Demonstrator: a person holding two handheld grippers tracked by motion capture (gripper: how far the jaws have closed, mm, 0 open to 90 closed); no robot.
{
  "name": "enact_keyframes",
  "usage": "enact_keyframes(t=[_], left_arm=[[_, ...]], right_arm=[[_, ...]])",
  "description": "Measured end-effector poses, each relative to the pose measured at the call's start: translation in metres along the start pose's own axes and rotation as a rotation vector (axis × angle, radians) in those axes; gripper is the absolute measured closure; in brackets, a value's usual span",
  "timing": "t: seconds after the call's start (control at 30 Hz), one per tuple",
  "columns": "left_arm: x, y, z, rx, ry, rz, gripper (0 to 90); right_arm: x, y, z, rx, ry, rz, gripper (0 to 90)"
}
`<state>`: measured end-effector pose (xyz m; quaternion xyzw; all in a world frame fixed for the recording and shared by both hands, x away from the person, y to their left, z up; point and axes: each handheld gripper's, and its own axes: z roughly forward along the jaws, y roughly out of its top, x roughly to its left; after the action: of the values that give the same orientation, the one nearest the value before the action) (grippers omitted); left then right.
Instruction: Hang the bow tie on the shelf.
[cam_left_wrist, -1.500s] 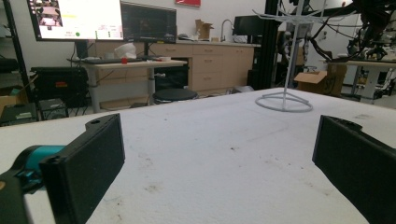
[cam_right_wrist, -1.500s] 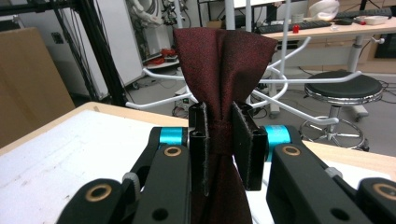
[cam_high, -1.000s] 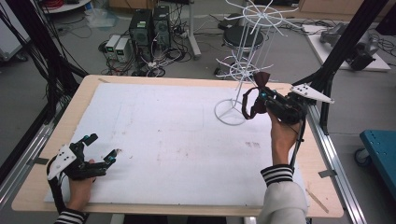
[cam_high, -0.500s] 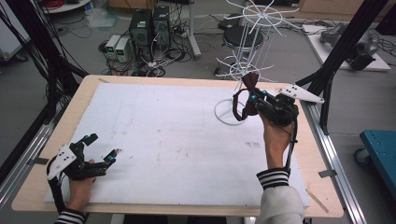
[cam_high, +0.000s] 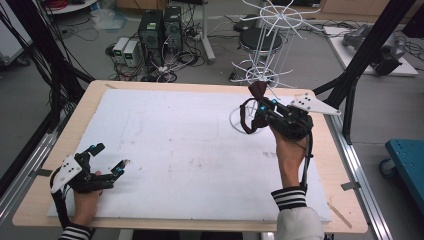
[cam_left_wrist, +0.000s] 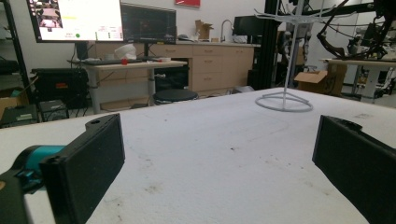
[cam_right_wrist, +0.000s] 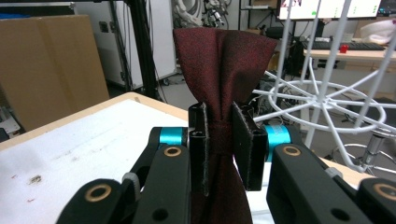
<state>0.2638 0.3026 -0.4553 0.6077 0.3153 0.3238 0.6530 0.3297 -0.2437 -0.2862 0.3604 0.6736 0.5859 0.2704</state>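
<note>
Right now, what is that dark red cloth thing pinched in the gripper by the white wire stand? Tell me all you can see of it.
It looks like a bow tie of dark red, finely woven fabric. The right gripper is shut on its narrow knotted middle, so one wing fans out above the jaws and the other hangs below. In the high view a dark strap loop hangs from it. It is held up above the table's far right, close to the white wire stand; whether they touch is unclear.

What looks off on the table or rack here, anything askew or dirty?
Nothing is damaged or spilled. The white mat carries dark smudges and specks near its middle. The white wire rack stands upright. The right claw pinches the dark red bow tie at its knot, beside the rack.
</note>
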Motion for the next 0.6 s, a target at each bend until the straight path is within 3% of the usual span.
enact_keyframes(t=[0.27, 0.6], left_arm=[[0.000, 0.000, 0.000, 0.002, 0.000, -0.002, 2.7], [0.000, 0.000, 0.000, 0.002, 0.001, -0.004, 2.7]], right_arm=[[0.002, 0.004, 0.004, -0.014, 0.015, 0.002, 77.6], [-0.003, 0.015, 0.011, -0.023, -0.003, 0.005, 77.6]])
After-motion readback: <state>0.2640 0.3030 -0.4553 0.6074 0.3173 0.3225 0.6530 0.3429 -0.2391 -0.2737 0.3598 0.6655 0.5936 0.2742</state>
